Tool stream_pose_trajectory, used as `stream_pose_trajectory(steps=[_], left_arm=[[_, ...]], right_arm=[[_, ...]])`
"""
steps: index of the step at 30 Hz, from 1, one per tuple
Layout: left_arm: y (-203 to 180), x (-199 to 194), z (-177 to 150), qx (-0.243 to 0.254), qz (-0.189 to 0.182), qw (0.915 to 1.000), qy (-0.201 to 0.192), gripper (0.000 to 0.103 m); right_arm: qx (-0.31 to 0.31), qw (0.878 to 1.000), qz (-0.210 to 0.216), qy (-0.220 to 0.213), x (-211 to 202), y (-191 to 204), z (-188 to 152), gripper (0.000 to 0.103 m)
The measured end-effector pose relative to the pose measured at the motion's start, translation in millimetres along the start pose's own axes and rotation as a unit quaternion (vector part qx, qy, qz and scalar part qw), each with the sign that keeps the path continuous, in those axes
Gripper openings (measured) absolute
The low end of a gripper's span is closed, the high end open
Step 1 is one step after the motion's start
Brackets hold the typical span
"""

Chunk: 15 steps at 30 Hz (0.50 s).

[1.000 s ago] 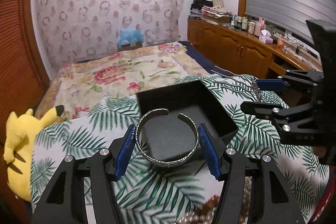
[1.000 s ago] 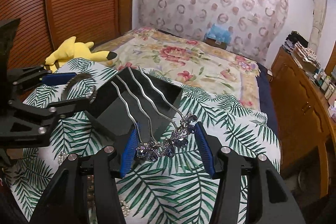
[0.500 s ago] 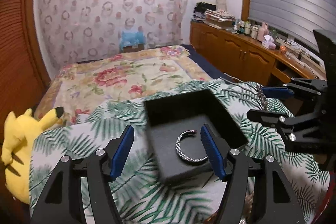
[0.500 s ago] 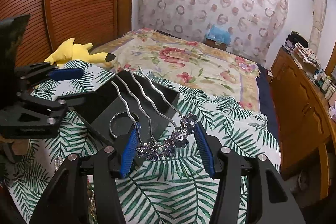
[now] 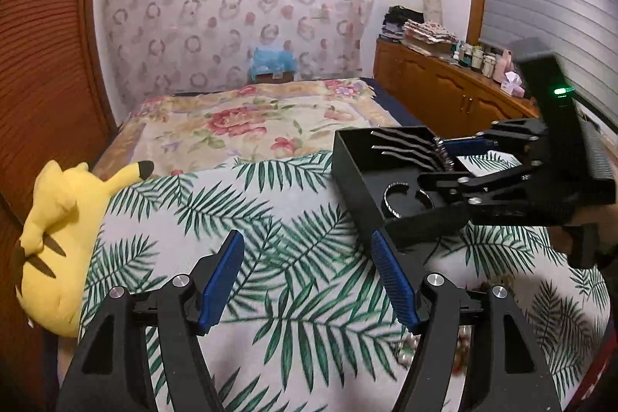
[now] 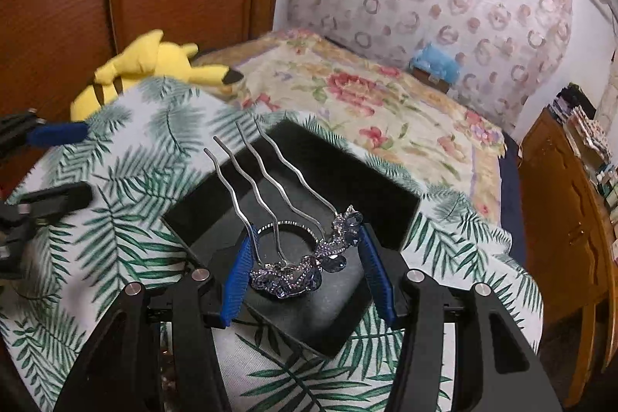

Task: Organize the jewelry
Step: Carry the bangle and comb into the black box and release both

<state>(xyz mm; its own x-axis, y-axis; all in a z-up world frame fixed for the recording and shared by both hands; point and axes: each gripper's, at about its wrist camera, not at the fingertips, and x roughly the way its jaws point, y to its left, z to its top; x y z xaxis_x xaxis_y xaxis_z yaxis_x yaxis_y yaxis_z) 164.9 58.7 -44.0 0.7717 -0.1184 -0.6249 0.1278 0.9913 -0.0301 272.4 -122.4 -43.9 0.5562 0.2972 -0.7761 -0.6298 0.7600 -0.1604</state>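
Note:
A black open box [image 5: 355, 188] sits on the palm-leaf cloth [image 5: 239, 219]. A silver cuff bangle [image 5: 390, 199] lies inside it. My left gripper [image 5: 306, 238] hovers over the cloth to the left of the box, its jaws opening with nothing between them. My right gripper [image 6: 307, 238] is shut on a silver hair comb [image 6: 293, 273] by its purple crystal head. The comb's wavy prongs reach out over the box [image 6: 347, 168], above the bangle [image 6: 293, 223]. The left wrist view shows the right gripper [image 5: 444, 161] at the box's right side. The left gripper [image 6: 61, 167] is at the far left of the right wrist view.
A yellow plush toy [image 5: 65, 219] lies at the cloth's left edge, against the wooden wardrobe. Loose beads [image 5: 463, 338] lie on the cloth by my left gripper's right finger. A floral bedspread [image 5: 251, 126] stretches behind, and a wooden dresser [image 5: 444, 91] runs along the right.
The left gripper let go of the bangle, which dropped into the box, and pulled away to the left. The right gripper carried the comb over the box.

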Motion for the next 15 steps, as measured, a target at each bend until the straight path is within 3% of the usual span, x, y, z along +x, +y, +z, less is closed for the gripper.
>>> stream_pose_trajectory(steps=[6,15], left_arm=[[3,-9,-10,-0.003,-0.001,1.0,0.001,0.068],[-7,-14,-23,0.0,-0.014,0.9999,0.008,0.069]], right_arm=[[0.006,1.0,-0.006,0.014,11,-1,-4,0.056],[0.018,1.0,0.0,-0.013,-6,-3,-13,0.061]])
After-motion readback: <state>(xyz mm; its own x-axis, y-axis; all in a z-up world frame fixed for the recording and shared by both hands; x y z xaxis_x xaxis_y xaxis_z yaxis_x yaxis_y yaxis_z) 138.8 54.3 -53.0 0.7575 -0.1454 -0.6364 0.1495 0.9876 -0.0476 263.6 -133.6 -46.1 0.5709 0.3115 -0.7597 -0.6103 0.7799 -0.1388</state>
